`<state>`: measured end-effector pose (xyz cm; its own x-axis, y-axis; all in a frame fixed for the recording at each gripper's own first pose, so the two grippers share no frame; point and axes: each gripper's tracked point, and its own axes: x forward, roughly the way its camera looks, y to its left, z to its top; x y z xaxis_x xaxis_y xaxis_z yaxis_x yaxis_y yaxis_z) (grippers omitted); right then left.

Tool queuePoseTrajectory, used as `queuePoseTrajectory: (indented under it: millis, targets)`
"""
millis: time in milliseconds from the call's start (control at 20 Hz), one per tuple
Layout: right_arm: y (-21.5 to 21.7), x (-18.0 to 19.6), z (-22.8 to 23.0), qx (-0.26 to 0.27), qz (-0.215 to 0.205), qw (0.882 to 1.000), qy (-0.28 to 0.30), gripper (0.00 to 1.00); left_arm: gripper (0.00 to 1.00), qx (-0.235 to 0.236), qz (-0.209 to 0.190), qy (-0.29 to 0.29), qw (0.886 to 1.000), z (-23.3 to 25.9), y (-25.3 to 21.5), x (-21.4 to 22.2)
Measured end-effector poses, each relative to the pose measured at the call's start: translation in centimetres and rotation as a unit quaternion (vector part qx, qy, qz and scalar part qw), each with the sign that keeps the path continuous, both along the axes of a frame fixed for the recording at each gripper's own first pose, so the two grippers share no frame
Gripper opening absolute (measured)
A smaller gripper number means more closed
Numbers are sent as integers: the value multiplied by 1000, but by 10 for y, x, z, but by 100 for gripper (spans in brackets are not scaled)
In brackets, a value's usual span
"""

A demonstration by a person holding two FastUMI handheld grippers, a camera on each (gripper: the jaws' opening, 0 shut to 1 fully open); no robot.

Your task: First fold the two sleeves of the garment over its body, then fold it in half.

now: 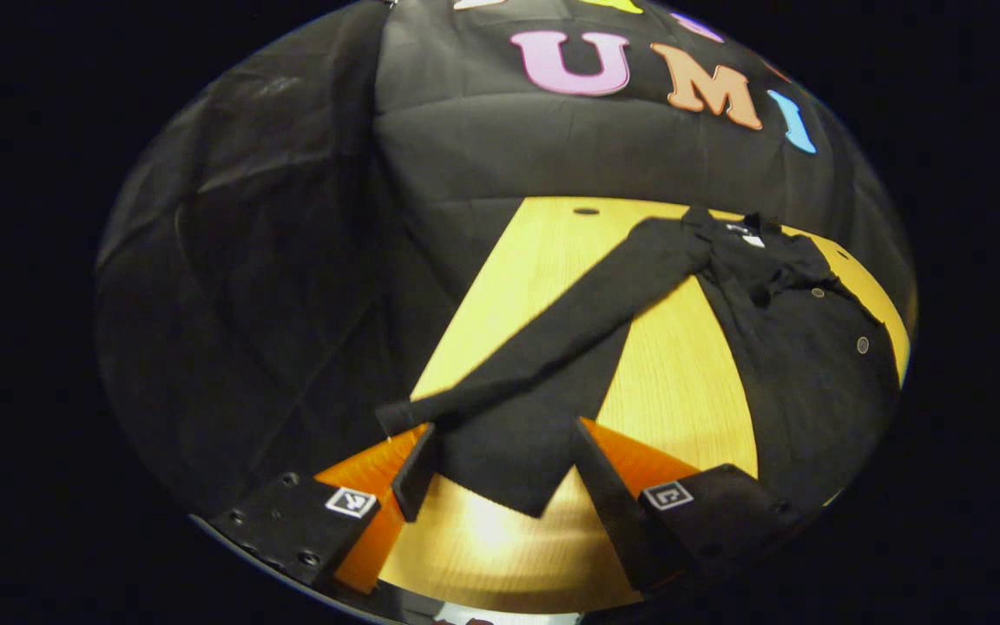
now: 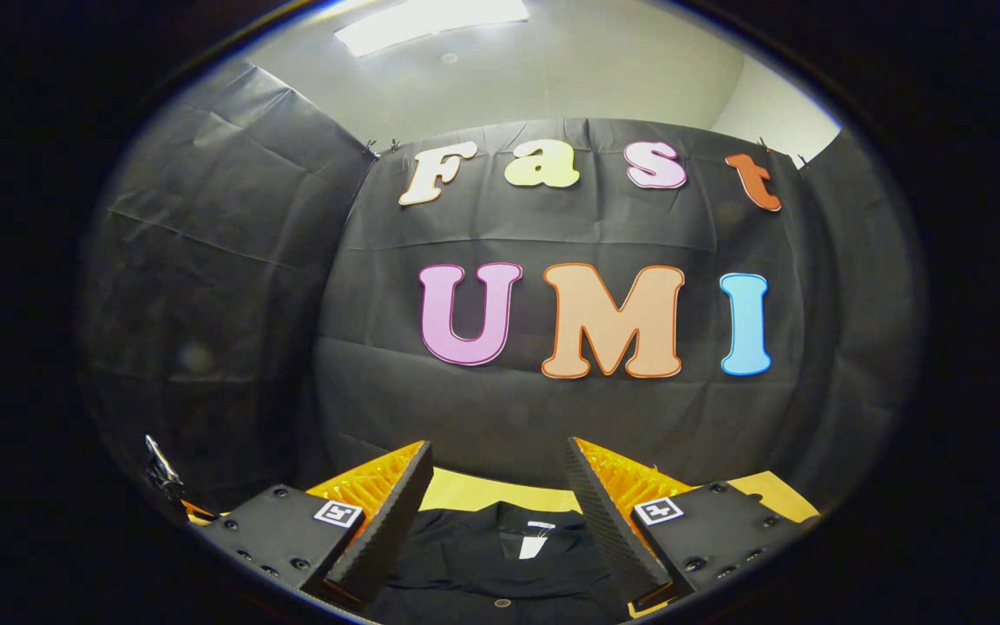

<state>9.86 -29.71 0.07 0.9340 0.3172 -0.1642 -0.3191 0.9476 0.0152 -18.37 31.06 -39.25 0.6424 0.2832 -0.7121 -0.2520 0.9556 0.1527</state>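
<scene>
Garment: I see the black garment (image 1: 778, 347) lying flat on the yellow table (image 1: 682, 391), collar toward the wall.
Sleeve: the sleeve (image 1: 569, 338) reaches out to my left gripper (image 1: 500, 469).
Left gripper: spread wide around the cuff, not pinching.
Right gripper: my right gripper (image 2: 491, 512) is wide, holding nothing, above the collar.
Risk: I think a shallow pinch could let the cuff slip out.

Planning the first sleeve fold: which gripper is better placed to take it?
Left. Its open jaws hang over the cuff end of the sleeve on the table. The right gripper points at the collar.
</scene>
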Motion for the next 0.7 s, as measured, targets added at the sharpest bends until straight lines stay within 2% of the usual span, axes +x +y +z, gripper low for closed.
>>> queuePoseTrajectory:
  millis: [50, 150, 300, 400, 450, 500, 550, 600, 700]
  targets:
    - [0, -1, 0, -1, 1, 1000, 0, 99, 100, -14, 6, 6, 1000, -3, -1, -4]
    - [-1, -2, -1, -4, 0, 1000, 2, 99, 99, -28, 9, 1, 1000, -5, -2, -8]
    - [-4, -3, -3, -7, -2, 1000, 6, 99, 87, -28, 1, -3, 1000, -6, -4, -6]
    - [-5, -4, -3, -7, -3, 1000, 8, 99, 56, -26, 4, -11, 1000, -6, -6, 0]
    - [-6, -4, -2, -7, -3, 1000, 9, 99, 48, -26, 4, -10, 1000, -7, -7, -1]
    - [-6, -3, -2, -8, -3, 1000, 10, 99, 34, -25, 5, -11, 1000, -8, -6, 1]
    - [-7, -2, -3, -10, -4, 1000, 11, 99, 27, -24, 5, -9, 1000, -9, -7, 2]
    - [-9, -3, -5, -12, -5, 1000, 13, 99, 12, -22, 4, -9, 1000, -7, -8, 2]
    - [-11, -1, -5, -12, -6, 1000, 17, 99, 0, -21, 1, -2, 1000, -7, -6, 2]
